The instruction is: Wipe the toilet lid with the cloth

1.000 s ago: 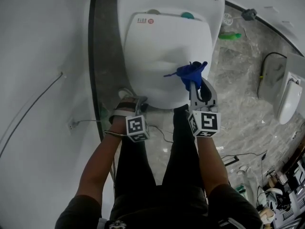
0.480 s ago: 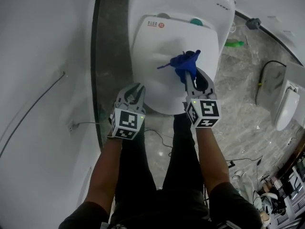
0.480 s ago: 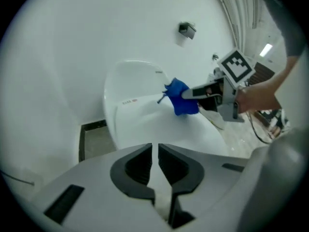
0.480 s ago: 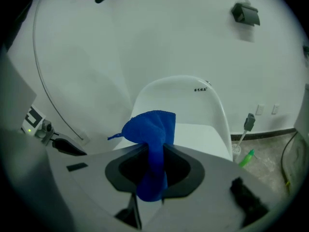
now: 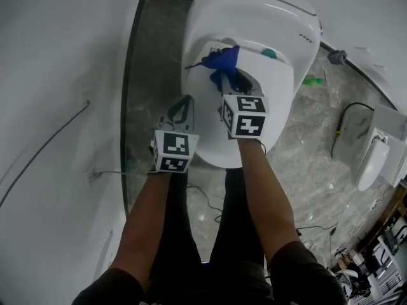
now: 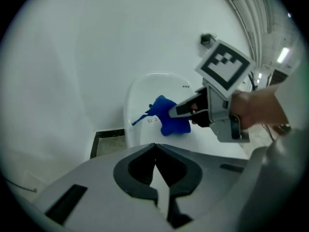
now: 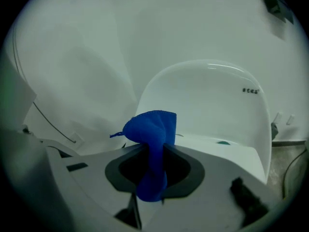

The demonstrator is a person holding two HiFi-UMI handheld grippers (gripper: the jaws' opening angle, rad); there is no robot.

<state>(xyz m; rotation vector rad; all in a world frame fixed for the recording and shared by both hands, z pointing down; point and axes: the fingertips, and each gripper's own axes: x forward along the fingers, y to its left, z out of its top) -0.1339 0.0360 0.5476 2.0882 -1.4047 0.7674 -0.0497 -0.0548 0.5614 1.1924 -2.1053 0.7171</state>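
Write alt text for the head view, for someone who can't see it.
Seen from above, the right gripper holds a blue cloth at the back of a closed white toilet lid. The left gripper, shut and empty, hovers near the lid's left edge.

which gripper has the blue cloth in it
The right gripper: its jaws are clamped on the blue cloth, near the back of the toilet lid. The left gripper is shut with nothing between its jaws.

Bathroom, perhaps a mock-up, toilet (image 5: 254,18), marble floor (image 5: 305,142)
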